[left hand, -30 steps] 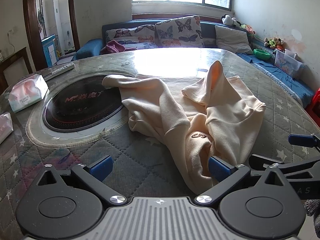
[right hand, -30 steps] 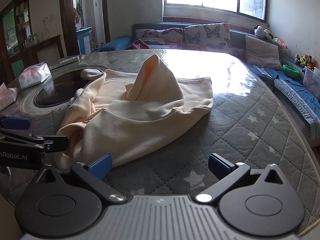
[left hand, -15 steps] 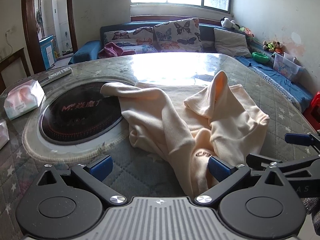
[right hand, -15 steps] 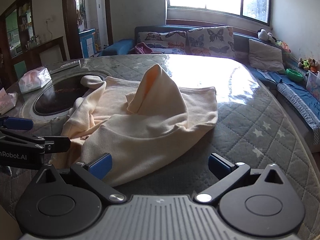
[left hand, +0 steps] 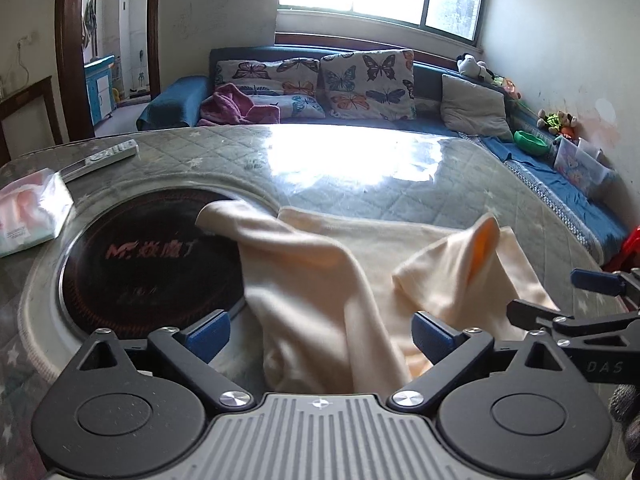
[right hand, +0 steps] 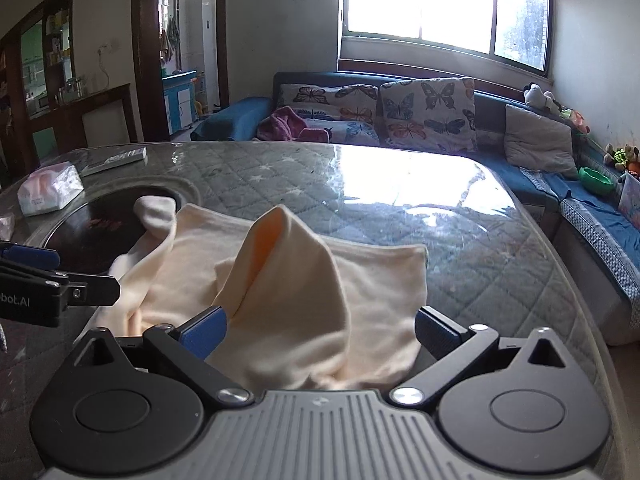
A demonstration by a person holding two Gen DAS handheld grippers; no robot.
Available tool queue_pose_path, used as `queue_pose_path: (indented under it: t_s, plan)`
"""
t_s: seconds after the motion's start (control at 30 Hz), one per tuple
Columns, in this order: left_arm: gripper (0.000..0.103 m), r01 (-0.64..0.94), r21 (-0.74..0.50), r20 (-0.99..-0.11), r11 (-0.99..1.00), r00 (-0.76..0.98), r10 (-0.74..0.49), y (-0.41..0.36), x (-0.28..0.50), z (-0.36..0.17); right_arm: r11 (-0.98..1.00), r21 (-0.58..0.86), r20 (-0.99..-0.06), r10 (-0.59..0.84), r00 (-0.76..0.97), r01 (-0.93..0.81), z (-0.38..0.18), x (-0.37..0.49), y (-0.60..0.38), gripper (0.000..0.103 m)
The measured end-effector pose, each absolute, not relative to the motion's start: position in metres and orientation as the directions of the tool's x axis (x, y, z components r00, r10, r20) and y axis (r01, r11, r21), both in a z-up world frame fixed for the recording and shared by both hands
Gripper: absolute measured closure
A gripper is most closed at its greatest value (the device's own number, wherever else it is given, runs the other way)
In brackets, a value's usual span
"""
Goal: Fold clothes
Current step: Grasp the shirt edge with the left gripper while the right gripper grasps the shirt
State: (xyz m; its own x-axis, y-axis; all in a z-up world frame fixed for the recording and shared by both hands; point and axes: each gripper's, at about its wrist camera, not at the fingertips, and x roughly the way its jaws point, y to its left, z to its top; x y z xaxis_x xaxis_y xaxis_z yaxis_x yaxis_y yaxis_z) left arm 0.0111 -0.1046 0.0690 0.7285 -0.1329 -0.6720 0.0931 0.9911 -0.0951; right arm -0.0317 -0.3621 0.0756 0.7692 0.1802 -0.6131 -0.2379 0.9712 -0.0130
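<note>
Left tool (left hand: 320, 330) is sitting w/ jaws apart, having just been closing slightly, cream garment (left hand: 340, 280) lying rumpled on bench (left hand: 360, 168) between them, unpinched. Right tool (right hand: 320, 330) is gaping wide over same garment.

The garment (left hand: 340, 280) lies on the table (left hand: 360, 168), one sleeve over the induction cooktop (left hand: 148, 268). The tissue pack (left hand: 32, 212) and remote control (left hand: 100, 160) lie left of it, the sofa (left hand: 400, 120) behind.

Home living room, cushioned sofa (left hand: 360, 92), glass-topped table (left hand: 360, 168), window (right hand: 440, 4)
</note>
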Motion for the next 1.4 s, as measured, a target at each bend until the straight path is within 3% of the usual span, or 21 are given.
queue_pose_path:
  t_s: [0.37,0.43,0.63,0.7,0.8,0.87,0.97,1.4]
  plan:
    - [0.034,0.09,-0.063,-0.749,0.994,0.653,-0.106,-0.124,0.076,0.055,0.948,-0.011,-0.643,0.236,0.729,-0.317,0.065,0.03,-0.356,0.025]
    - [0.052,0.094,-0.068,-0.763,0.993,0.636,-0.112,-0.123,0.082,0.05,0.941,-0.005,-0.649,0.254,0.717,-0.338,0.062,0.037,-0.354,0.031]
    - [0.085,0.11,-0.095,-0.764,0.989,0.629,-0.143,-0.114,0.082,0.044,0.912,0.014,-0.651,0.32,0.688,-0.41,0.056,0.044,-0.344,0.047]
    - [0.09,0.112,-0.106,-0.761,0.988,0.631,-0.153,-0.11,0.08,0.044,0.909,0.003,-0.646,0.321,0.693,-0.417,0.056,0.045,-0.342,0.047]
    - [0.094,0.112,-0.12,-0.755,0.986,0.635,-0.164,-0.106,0.078,0.045,0.908,0.004,-0.641,0.324,0.696,-0.419,0.057,0.047,-0.341,0.057]
    - [0.095,0.104,-0.131,-0.749,0.986,0.641,-0.167,-0.102,0.075,0.046,0.907,0.015,-0.64,0.332,0.693,-0.42,0.057,0.049,-0.341,0.073]
    - [0.097,0.1,-0.146,-0.732,0.984,0.658,-0.176,-0.097,0.066,0.052,0.916,0.022,-0.625,0.325,0.71,-0.4,0.06,0.047,-0.345,0.089]
    - [0.1,-0.012,-0.187,-0.661,0.982,0.741,-0.117,-0.03,-0.012,0.079,0.982,0.025,-0.467,0.177,0.866,-0.188,0.11,-0.025,-0.426,0.093]
